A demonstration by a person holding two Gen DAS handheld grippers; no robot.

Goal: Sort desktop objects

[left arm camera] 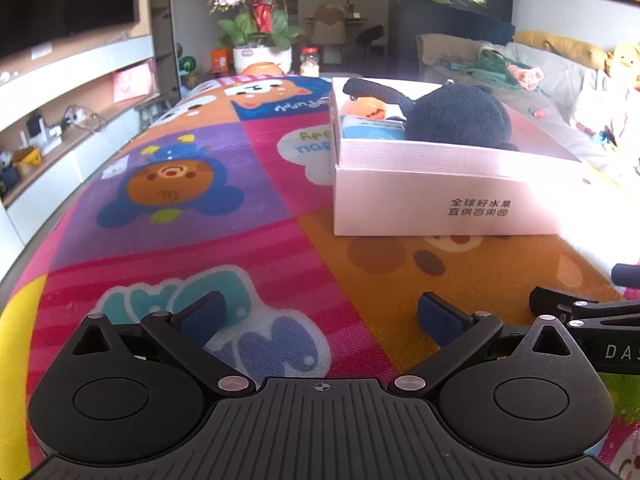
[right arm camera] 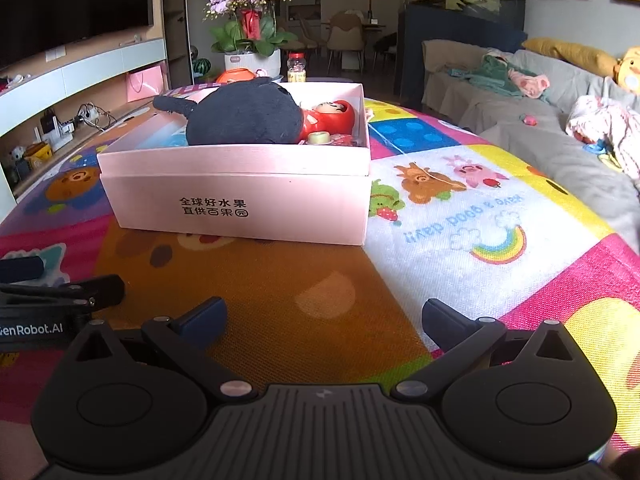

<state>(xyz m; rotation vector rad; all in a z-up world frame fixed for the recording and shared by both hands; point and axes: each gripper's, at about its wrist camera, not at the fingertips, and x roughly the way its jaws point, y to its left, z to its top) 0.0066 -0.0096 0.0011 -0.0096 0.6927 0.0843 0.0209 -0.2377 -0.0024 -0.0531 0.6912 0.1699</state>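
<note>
A pink cardboard box (left arm camera: 440,200) (right arm camera: 240,196) with black print stands on the colourful cartoon mat (left arm camera: 200,200) (right arm camera: 480,220). In it lie a black plush toy (left arm camera: 456,116) (right arm camera: 244,114), a red round doll (right arm camera: 332,118), an orange toy (left arm camera: 366,110) and a blue-white item (left arm camera: 372,128). My left gripper (left arm camera: 322,316) is open and empty, low over the mat, short of the box and left of it. My right gripper (right arm camera: 324,318) is likewise open and empty, in front of the box. Each gripper shows at the edge of the other's view (left arm camera: 580,308) (right arm camera: 60,292).
At the mat's far end stand a potted orchid (left arm camera: 260,24) (right arm camera: 250,28), a small jar (left arm camera: 310,62) (right arm camera: 297,68) and an orange bowl (left arm camera: 262,69). A sofa with clothes and toys (right arm camera: 560,112) runs along the right. A TV shelf (left arm camera: 60,112) lines the left wall.
</note>
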